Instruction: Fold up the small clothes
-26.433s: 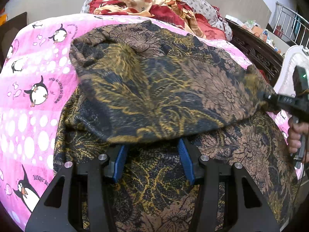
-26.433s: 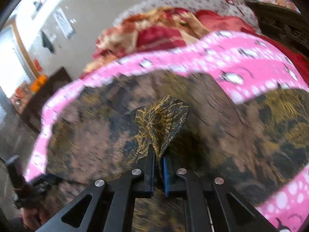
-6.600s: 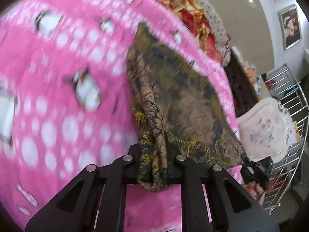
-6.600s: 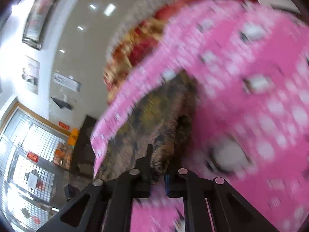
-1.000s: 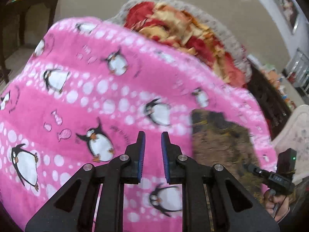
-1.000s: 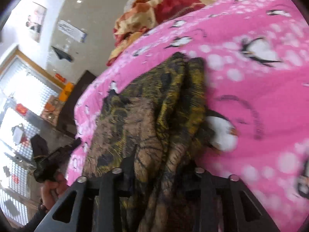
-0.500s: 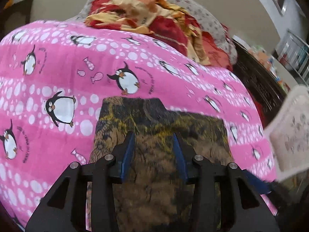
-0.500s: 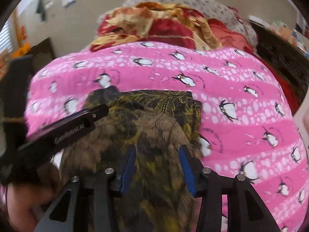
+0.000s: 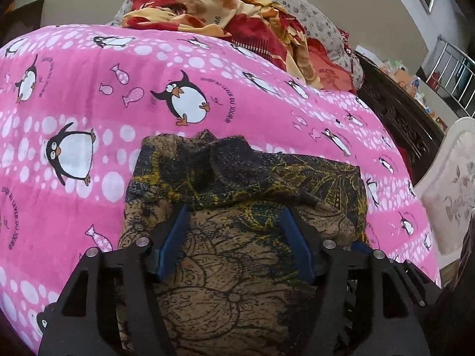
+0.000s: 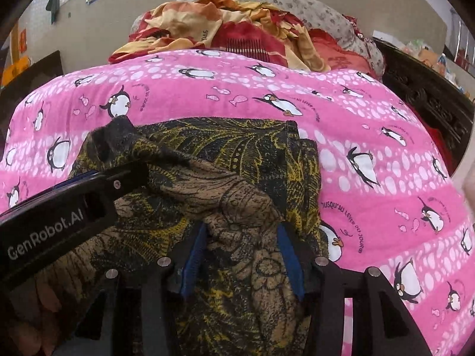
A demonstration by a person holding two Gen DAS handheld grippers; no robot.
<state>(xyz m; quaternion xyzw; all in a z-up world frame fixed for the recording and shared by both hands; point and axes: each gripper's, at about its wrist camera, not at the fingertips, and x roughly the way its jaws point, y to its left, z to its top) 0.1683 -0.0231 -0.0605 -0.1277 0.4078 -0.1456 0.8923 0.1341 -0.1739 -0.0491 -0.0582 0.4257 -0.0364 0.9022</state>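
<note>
A folded garment (image 9: 237, 252), brown and black with a yellow print, lies on the pink penguin blanket (image 9: 89, 103). My left gripper (image 9: 234, 210) hovers low over the garment's near half. Its jaws are opening wide and only flat cloth lies under them, with nothing pinched. In the right wrist view the same garment (image 10: 225, 154) has a raised fold running between the blue pads of my right gripper (image 10: 242, 227), whose jaws are opening. One of the left gripper's fingers (image 10: 89, 198) reaches in over the cloth from the left, with a hand (image 10: 23, 311) behind it.
A heap of red and orange bedding (image 9: 225, 9) is piled at the blanket's far end. Dark carved wooden furniture (image 9: 394, 112) runs along the right side. A pale padded piece (image 9: 454, 184) and a metal railing (image 9: 457, 74) stand beyond it.
My left gripper swung from bare blanket to over the garment and spread its jaws. My right gripper turned to face straight along the garment and its jaws widened around the fold.
</note>
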